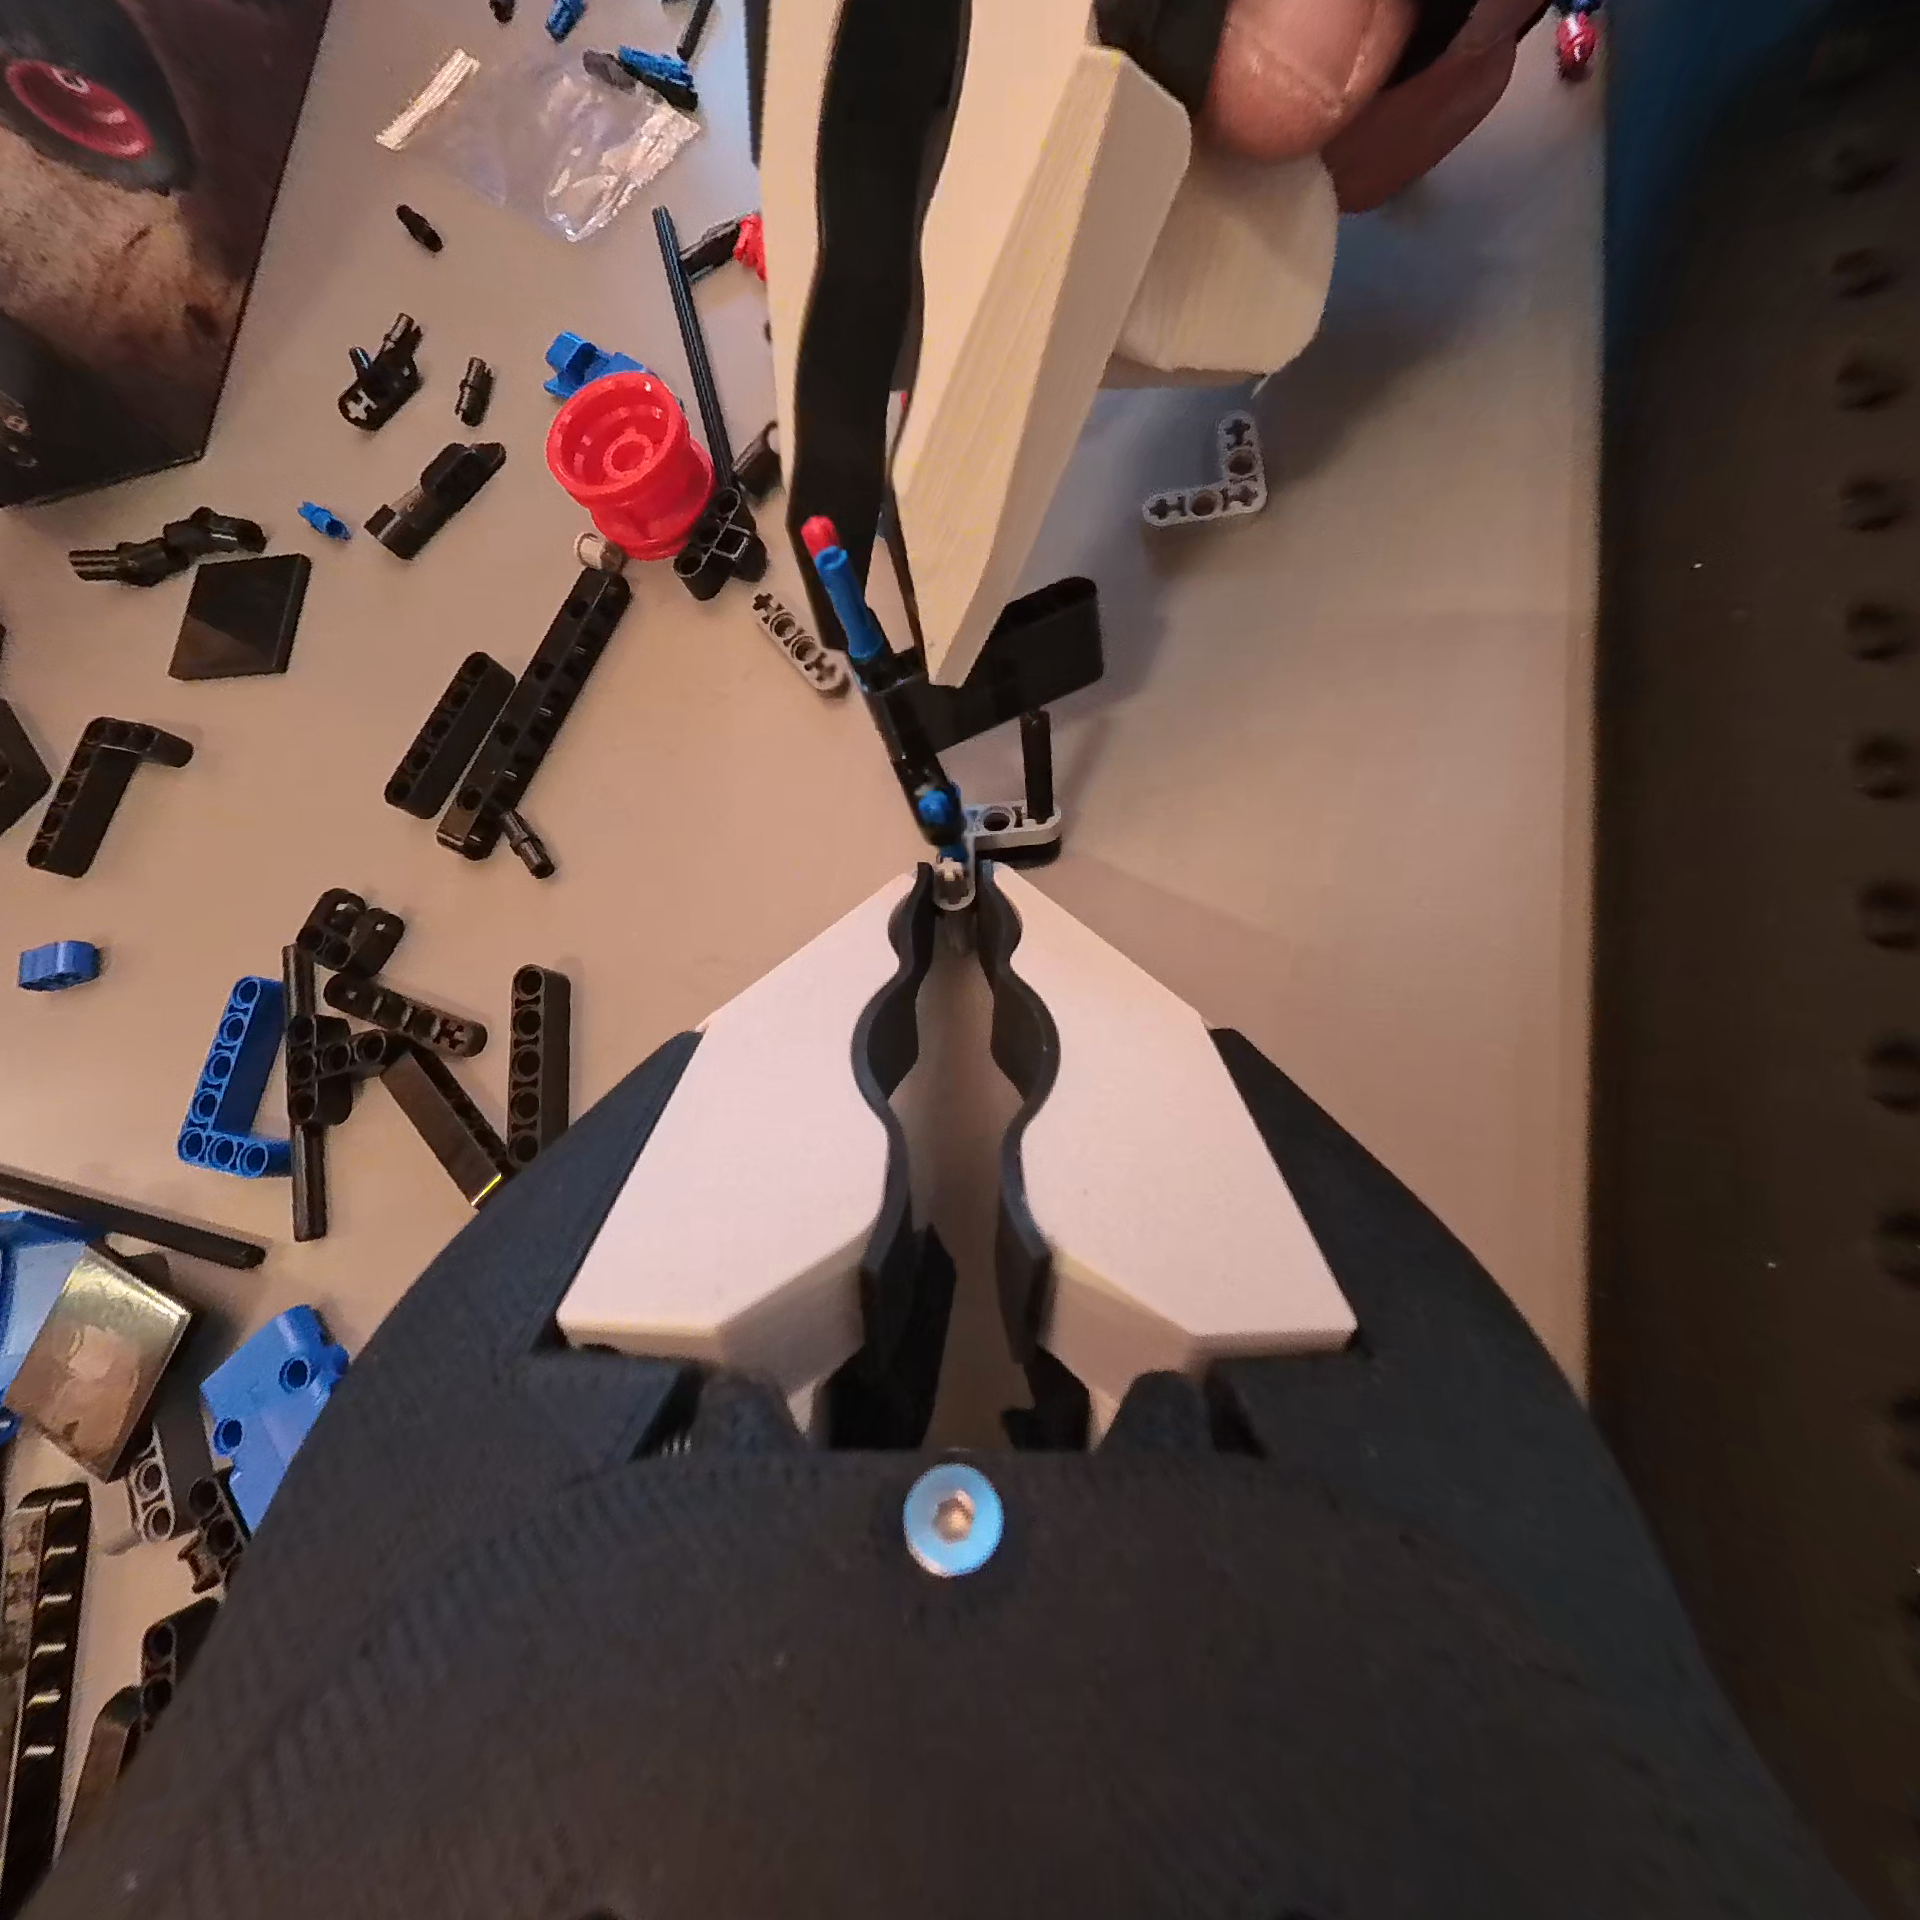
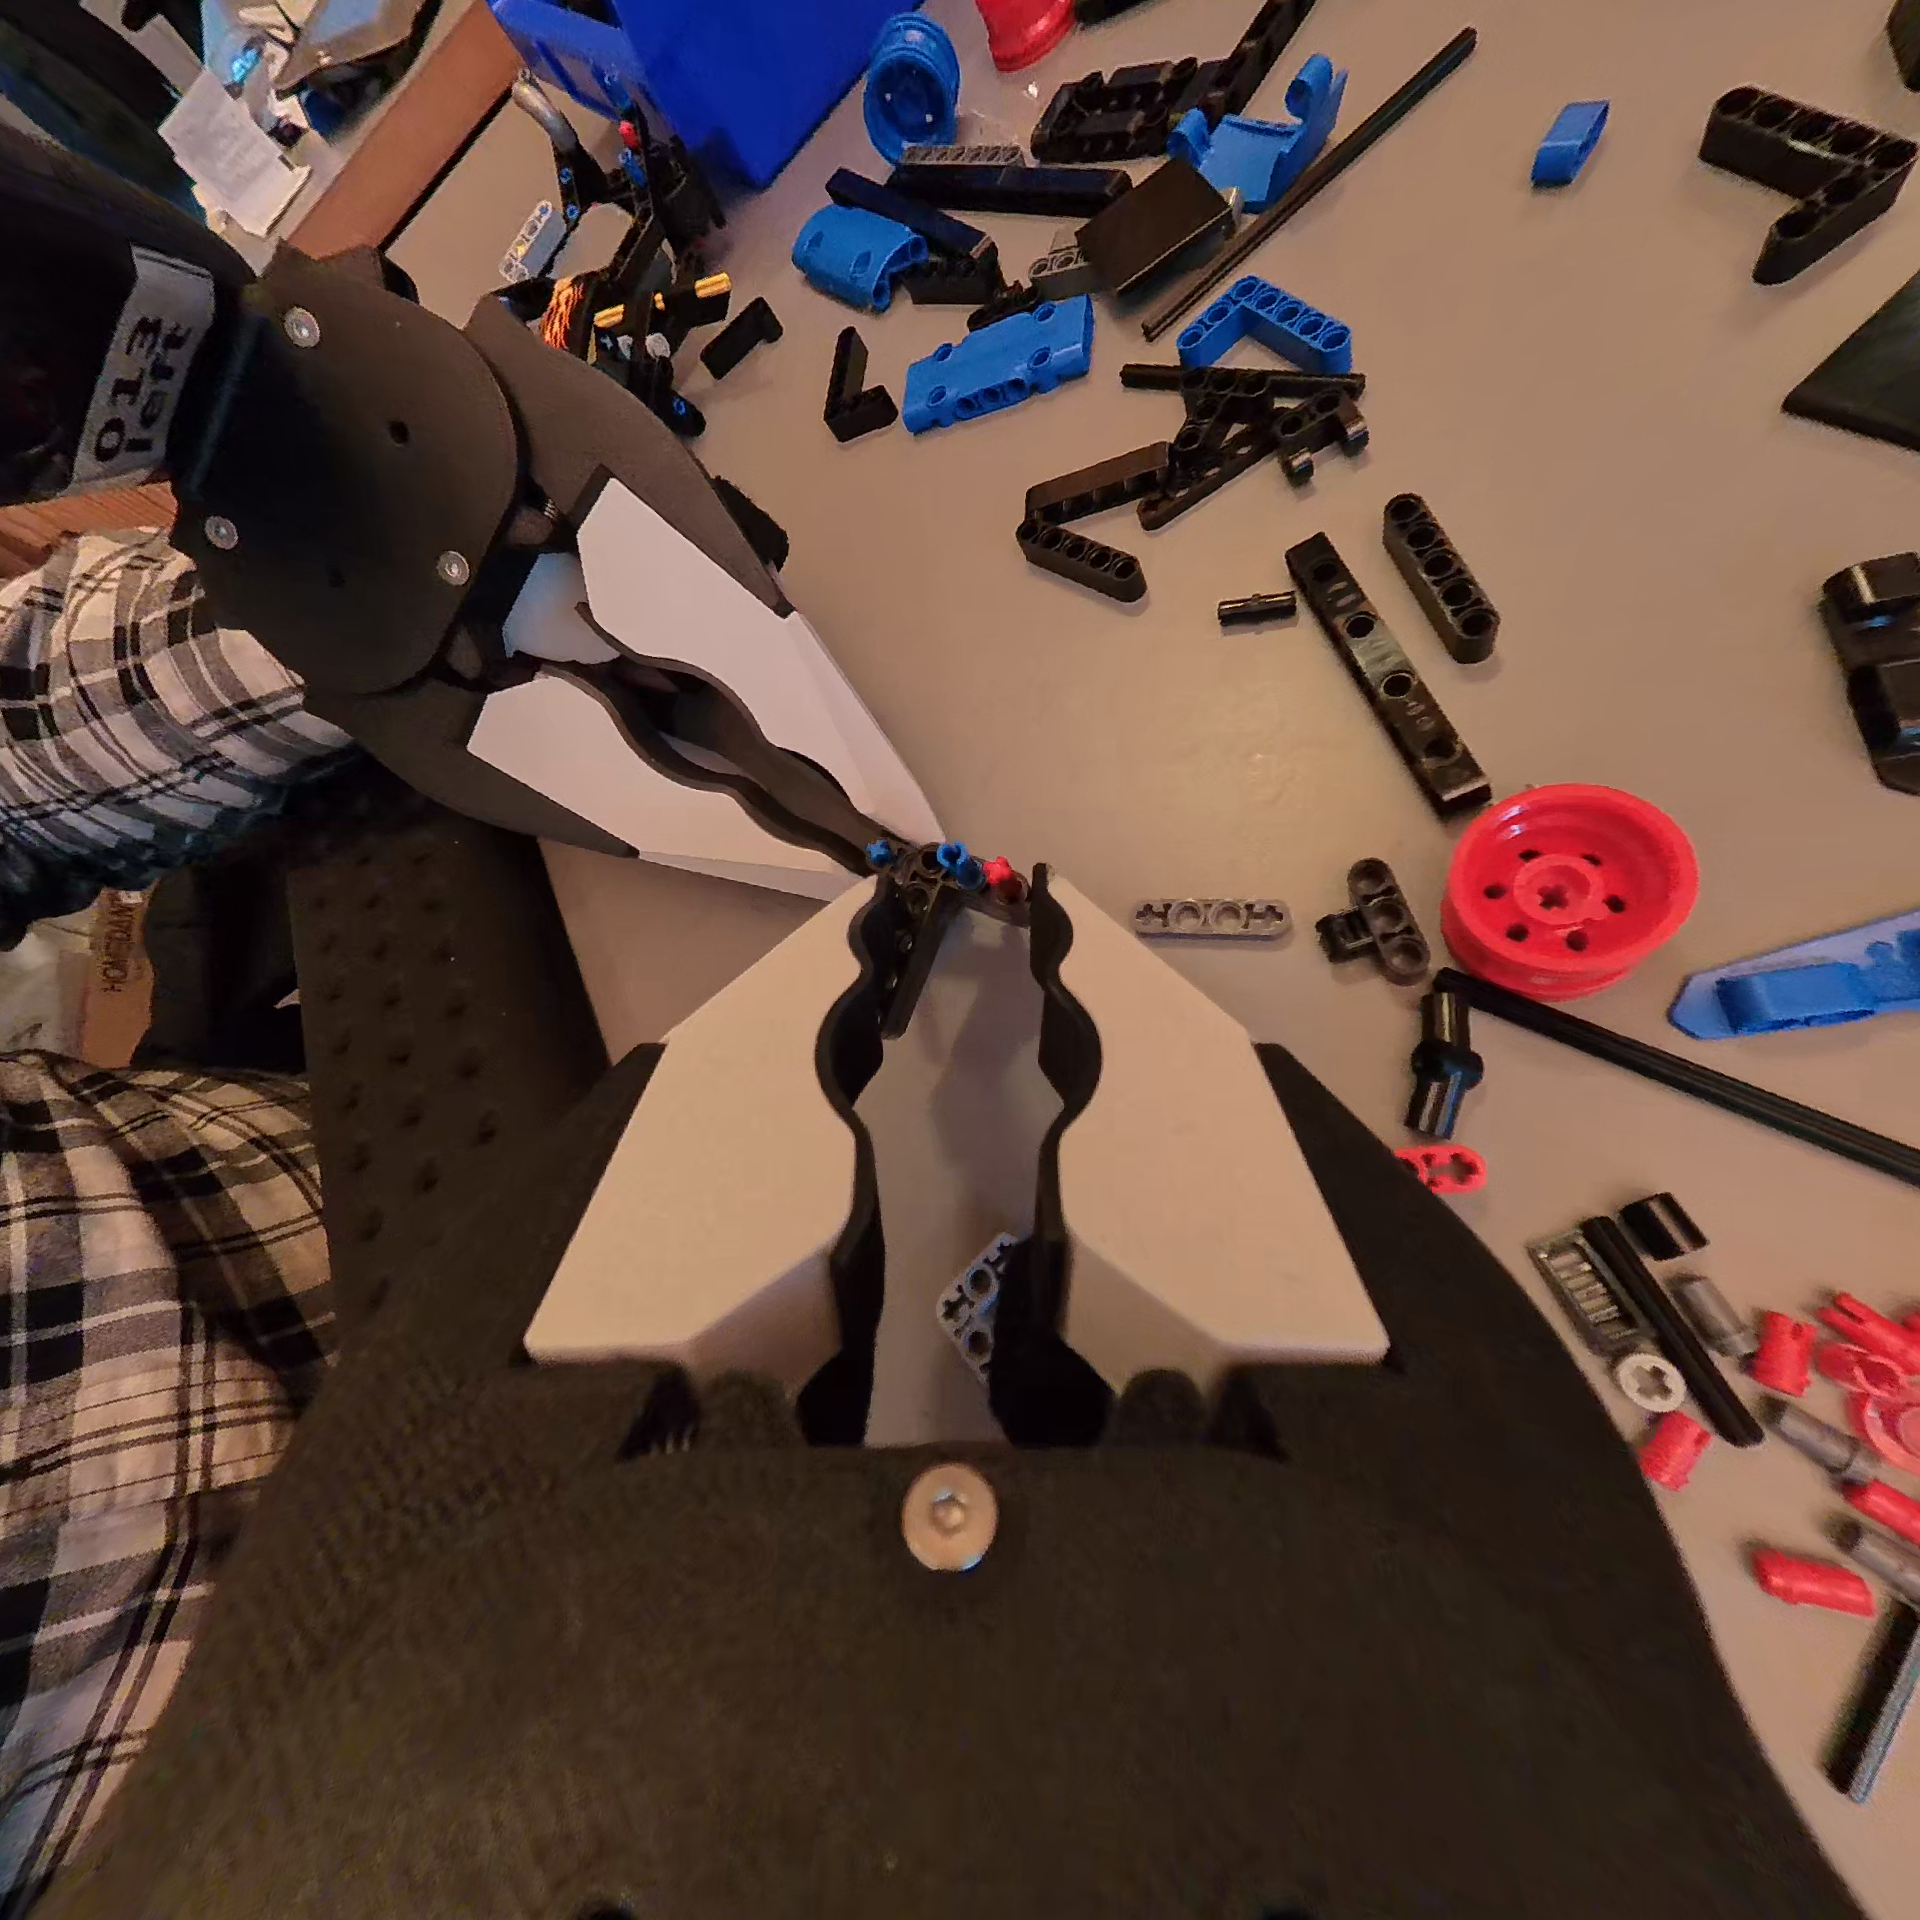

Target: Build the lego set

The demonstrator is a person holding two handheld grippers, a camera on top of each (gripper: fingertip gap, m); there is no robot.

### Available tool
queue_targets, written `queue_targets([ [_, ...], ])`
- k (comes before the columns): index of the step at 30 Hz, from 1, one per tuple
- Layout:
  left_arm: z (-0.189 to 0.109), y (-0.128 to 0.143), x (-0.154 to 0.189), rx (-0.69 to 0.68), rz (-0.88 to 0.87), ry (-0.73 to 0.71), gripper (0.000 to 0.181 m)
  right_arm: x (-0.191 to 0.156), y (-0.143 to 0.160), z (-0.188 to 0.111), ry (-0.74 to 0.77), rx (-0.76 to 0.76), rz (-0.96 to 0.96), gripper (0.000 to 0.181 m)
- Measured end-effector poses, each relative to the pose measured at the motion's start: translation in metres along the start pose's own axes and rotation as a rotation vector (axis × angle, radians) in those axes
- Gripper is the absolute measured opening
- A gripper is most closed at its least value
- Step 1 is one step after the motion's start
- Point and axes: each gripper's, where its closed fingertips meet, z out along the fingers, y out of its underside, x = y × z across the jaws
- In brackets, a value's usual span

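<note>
Both claws meet over the near edge of the bench [image 1: 1299, 727], working on one small sub-assembly.

Left claw [image 1: 954, 883]: jaws nearly closed, tips pinching a small light-grey piece [image 1: 952, 878], probably a bush or pin end. It sits touching the lower end of the black beam [image 1: 914, 748].

Right claw [image 2: 971, 883]: part open. In the right wrist view the beam lies along the left finger, and a gap shows between it and the right finger. The left wrist view shows the beam between the right claw's fingertips. Whether the grip is firm I cannot tell.

The beam carries blue pins [image 2: 945, 857] and a red pin [image 2: 1000, 871] near its top end. Loose parts lie well apart on the bench: a red wheel hub [image 2: 1569, 888], a grey three-hole liftarm [image 2: 1210, 917] and a grey L-piece [image 1: 1210, 483].

Judgement: the step in hand is seating the grey piece into the beam's end.

Notes for doing it well:
- Close the right claw fully on the beam before pushing; otherwise it may pivot.
- Line the piece's axis up with the hole, then press straight in.
- Keep the push low over the bench, since a slip would drop the piece among the clutter.
</note>
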Motion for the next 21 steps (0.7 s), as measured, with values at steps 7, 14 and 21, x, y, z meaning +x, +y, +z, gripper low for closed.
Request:
queue_targets([
  [7,0.0,-0.0001,0.0001,-0.003,0.001,-0.002,0.005,-0.0007,0.0011,0.0008,-0.004,-0.006,0.003,0.024],
  [14,0.0001,-0.0002,0.0005,-0.003,0.0,0.0,0.005,0.0027,0.0028,0.0007,0.029,-0.014,-0.018,0.024],
  [21,0.0003,-0.0001,0.0002,-0.003,0.0,-0.002,0.005,0.0019,0.0057,-0.0005,0.027,-0.018,-0.015,0.024],
])
